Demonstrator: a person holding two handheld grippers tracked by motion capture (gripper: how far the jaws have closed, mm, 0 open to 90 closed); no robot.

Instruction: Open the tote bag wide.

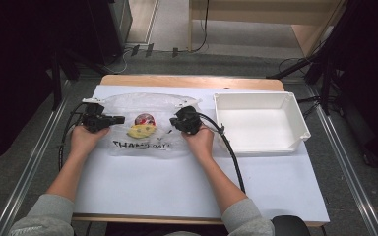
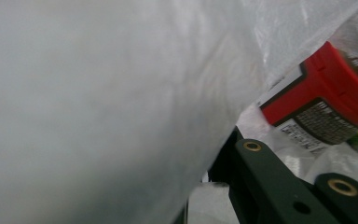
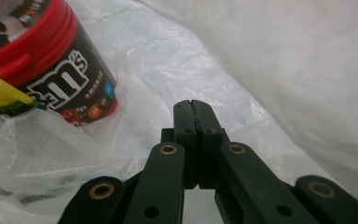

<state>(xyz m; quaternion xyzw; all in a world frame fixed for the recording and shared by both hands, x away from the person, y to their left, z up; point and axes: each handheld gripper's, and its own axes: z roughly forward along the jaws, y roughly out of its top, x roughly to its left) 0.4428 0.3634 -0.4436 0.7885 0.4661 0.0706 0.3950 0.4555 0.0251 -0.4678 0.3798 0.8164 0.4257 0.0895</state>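
High view: a clear plastic bag [image 1: 147,123] lies flat on the white table [image 1: 177,187], left of centre, its far edge near the table's back edge. Bare tabletop is open in front of the bag, toward the person, and a narrow strip separates it from a white bin [image 1: 261,120] standing at the right, with the table's right edge just beyond.

Inside the bag: a red-lidded candy tub [image 1: 144,119] and a yellow packet [image 1: 141,131] touching it on the near side.

The left gripper [image 1: 109,119] sits at the bag's left edge, pointing inward. The right gripper [image 1: 177,122] sits at the bag's right edge. A black cable [image 1: 231,152] trails from it toward the near edge.

Right gripper view: jaws pressed together, film lying around them; whether film is pinched between them cannot be told. The tub [image 3: 51,60] stands to the upper left, just beside the yellow packet [image 3: 0,93].

Left gripper view: jaws mostly hidden by bag film [image 2: 121,102], closed; whether on film cannot be told.

Writing: "m&m's" on the tub; "THANK" and "DAY!" on the bag.
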